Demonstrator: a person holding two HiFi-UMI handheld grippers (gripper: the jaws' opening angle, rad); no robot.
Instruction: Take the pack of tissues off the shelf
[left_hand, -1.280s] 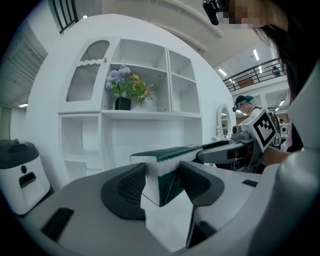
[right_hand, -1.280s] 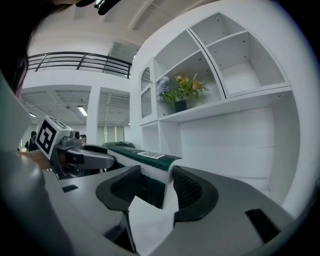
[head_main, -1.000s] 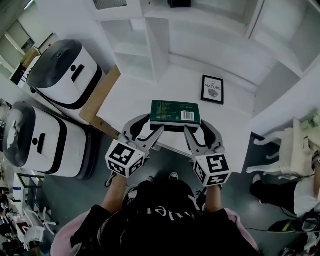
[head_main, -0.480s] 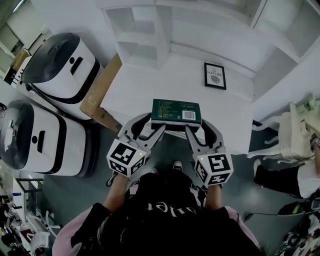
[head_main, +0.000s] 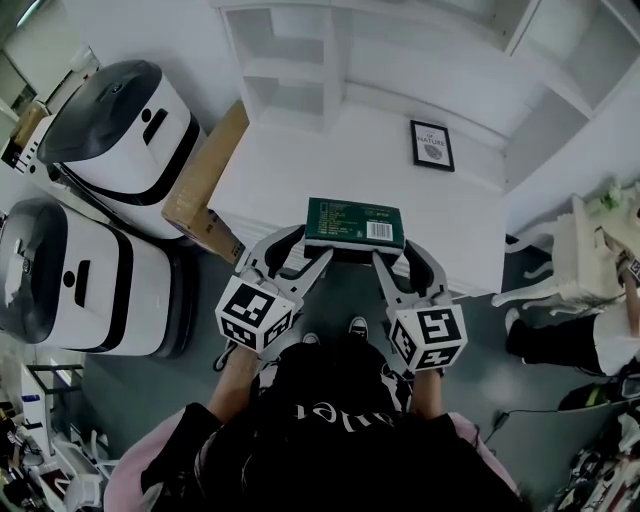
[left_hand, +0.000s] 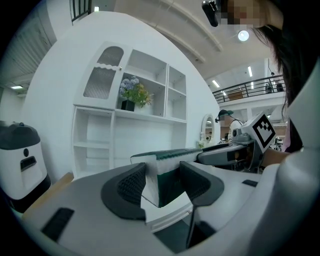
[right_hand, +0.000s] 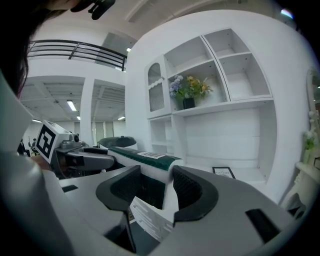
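The pack of tissues (head_main: 354, 222) is a dark green and white packet with a barcode label, held level in the air just in front of the white counter's front edge. My left gripper (head_main: 298, 258) is shut on its left end, and my right gripper (head_main: 392, 262) is shut on its right end. In the left gripper view the pack (left_hand: 162, 172) fills the space between the ribbed pads (left_hand: 131, 184). The right gripper view shows the pack (right_hand: 150, 172) clamped the same way, with the left gripper (right_hand: 80, 160) beyond it.
A white shelf unit (head_main: 300, 70) stands behind the white counter (head_main: 300, 180), which carries a small framed print (head_main: 432, 146). A cardboard box (head_main: 205, 185) leans at the counter's left, beside two white machines (head_main: 110, 140). A flower vase (right_hand: 189, 90) sits on an upper shelf. A white chair (head_main: 570, 270) stands right.
The view has shifted slightly: counter and shelf sit a little higher and farther from me. Both grippers keep their hold on the pack.
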